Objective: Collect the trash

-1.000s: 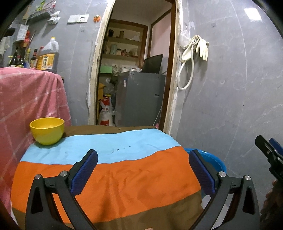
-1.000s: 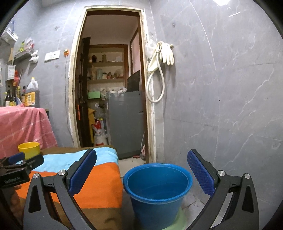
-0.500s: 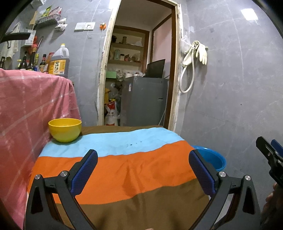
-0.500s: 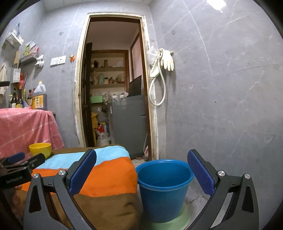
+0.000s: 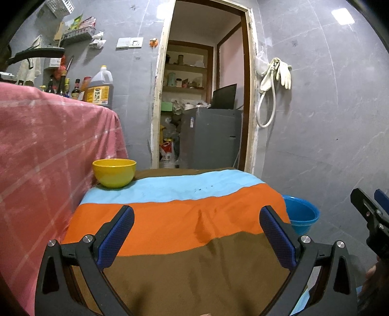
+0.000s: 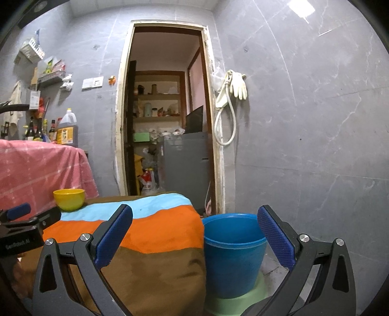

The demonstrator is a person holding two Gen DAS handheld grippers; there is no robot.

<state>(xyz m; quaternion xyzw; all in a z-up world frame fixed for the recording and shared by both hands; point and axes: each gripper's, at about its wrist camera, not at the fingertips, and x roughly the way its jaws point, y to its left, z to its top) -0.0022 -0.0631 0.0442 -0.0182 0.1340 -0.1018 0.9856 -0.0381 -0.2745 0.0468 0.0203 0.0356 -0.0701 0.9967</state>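
blue bucket point(image 6: 232, 252) now sits nearer; both tongs, left point(image 5: 197, 237) and right point(image 6: 194, 234), have backed off, apart, empty; no trash visible.

The room is dim and bluish, lit from overhead; a ceiling light point(image 5: 342, 16) glares off the glossy grey wall tiles point(image 6: 316, 121). Both views bow strongly toward dark rounded corners. Focus is fair, with slight softness on the striped cloth point(image 5: 182, 218).
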